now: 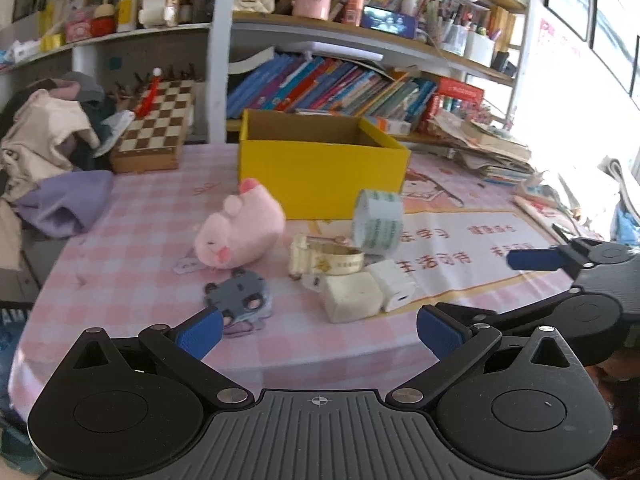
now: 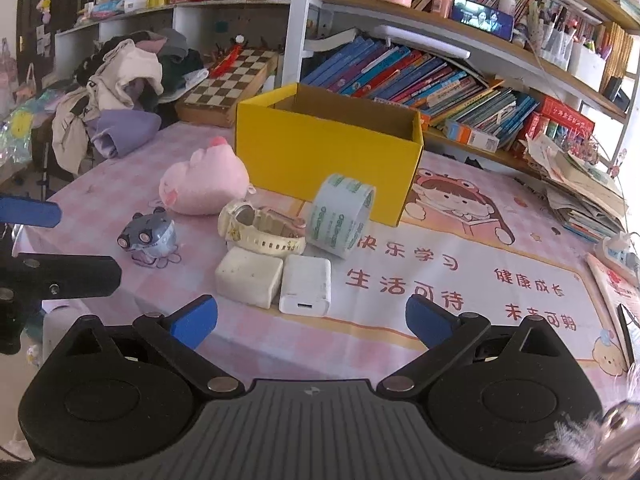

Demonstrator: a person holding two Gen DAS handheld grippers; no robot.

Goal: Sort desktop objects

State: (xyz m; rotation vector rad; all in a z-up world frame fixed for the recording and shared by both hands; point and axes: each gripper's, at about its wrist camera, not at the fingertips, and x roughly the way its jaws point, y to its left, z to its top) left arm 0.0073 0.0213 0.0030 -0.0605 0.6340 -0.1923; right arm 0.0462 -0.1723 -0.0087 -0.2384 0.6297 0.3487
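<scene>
A: status on the grippers?
B: left gripper [image 1: 318, 330] fingers spread wide, nothing btwn them. Hangs over the near edge of the table [image 1: 132, 248]. Right gripper [image 2: 308, 320] same, spread wide, empty, near table edge too.
A: each visible from the other cam?
B: yes. Right one shows at the right side of left wrist view, left one at the left edge of right wrist view. Both blue pads apart there as well.
A: where's the stuff?
B: all on the pink checked cloth, in front of the yellow box [image 2: 320, 156]. Box is open-topped; can't see down to its floor.
A: items?
B: pink plush [image 2: 204, 182] just left of the box front, lying on its side. Grey toy [image 2: 150, 236] nearer, left of the cluster, apart from the plush. Cream watch [image 2: 260, 230] mid-cluster, strap looped. Tape roll [image 2: 342, 216] standing on edge, right of the watch, close to the box's front wall; contact w/ the box unclear.
A: chargers?
B: two white blocks side by side, touching. Off-white adapter [image 2: 248, 278] left, white charger [image 2: 306, 290] right, port facing the cam. Both just in front of the watch.
A: closest to grippers?
B: left wrist view: grey toy sits just beyond the left finger. Right wrist view: the two blocks lie ahead, btwn the fingers' line, not touched.
A: bg?
B: chessboard [image 1: 154, 124] and clothes pile [image 1: 44, 140] at far left, bookshelf [image 1: 340, 88] behind the box.
</scene>
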